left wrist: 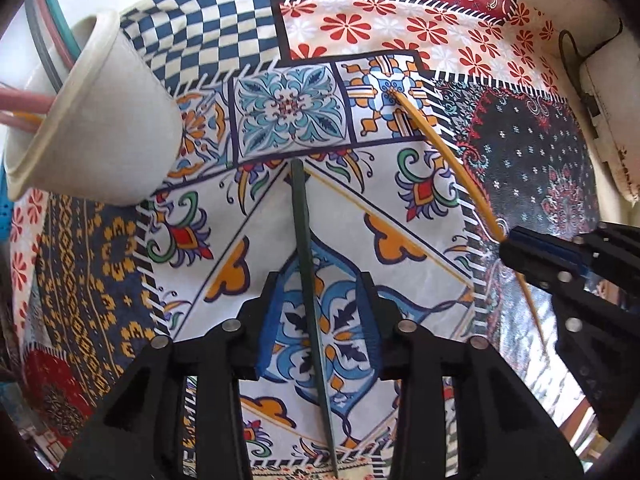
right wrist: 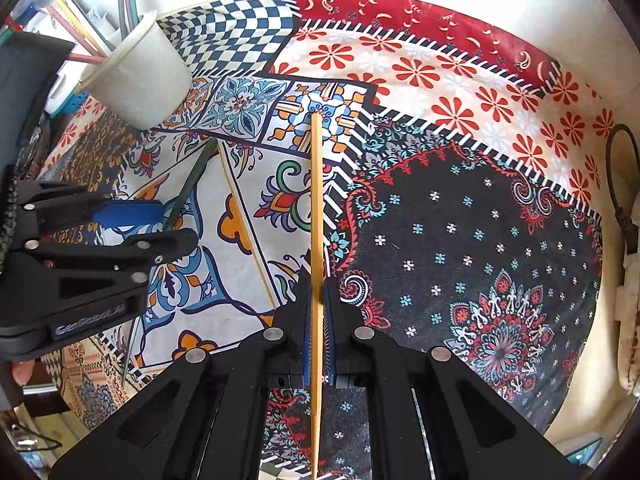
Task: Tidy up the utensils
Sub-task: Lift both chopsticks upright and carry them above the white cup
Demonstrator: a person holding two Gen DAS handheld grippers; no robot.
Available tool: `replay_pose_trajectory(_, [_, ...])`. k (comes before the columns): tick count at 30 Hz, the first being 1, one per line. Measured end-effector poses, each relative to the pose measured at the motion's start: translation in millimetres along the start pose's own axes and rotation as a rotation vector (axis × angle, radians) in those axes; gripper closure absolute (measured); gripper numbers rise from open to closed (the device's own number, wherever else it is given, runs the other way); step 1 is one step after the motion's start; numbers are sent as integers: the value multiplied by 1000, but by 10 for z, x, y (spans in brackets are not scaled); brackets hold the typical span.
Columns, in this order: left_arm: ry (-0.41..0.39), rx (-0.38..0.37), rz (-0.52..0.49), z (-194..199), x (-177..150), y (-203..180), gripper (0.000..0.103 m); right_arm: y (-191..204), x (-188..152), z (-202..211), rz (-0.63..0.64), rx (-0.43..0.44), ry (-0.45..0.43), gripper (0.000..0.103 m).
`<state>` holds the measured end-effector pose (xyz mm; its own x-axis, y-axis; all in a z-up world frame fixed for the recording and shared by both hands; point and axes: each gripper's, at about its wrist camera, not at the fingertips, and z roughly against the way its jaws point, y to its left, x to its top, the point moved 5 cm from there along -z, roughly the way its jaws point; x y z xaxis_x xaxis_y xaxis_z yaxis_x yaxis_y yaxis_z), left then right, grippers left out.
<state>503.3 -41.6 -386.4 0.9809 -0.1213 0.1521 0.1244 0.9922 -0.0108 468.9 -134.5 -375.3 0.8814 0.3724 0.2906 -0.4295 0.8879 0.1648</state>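
Yellow chopstick lengthwise in right gripper's clamp, tip toward cup.

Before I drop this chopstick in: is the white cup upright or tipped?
Upright. The white cup stands on the patterned cloth, mouth up, pink sticks poking from its rim.

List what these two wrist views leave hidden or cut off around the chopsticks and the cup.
- Inside of the white cup: hidden in both views by its own wall.
- Pink sticks in the cup: lower ends hidden by the cup; the left wrist view's edge cuts their tops.
- Green chopstick: whether it touches the left gripper pads or the cloth is unclear.
- Yellow chopstick: near end cut by the right wrist view's bottom edge, below the right gripper.
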Motion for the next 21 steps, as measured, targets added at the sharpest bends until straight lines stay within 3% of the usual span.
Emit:
replay_pose_trajectory(3, [-23,23,-3,-16,84,-28,80,-80,-12,125,-1,-7,-26,98])
replay_pose_trajectory(6, [-43,33,15,-21,141,-43,97,-148,5,227,-1,-11,-47,98])
replay_pose_trajectory(11, [-60,42,8,-2,58,-28,98,-136,57,382,2,-2,-87,98])
replay_pose_trajectory(17, [-80,-3,72,133,-162,177,98,-29,78,539,46,16,-123,98])
replay_pose_trajectory(21, [-116,-43,121,345,-402,396,99,54,50,413,79,22,-69,98])
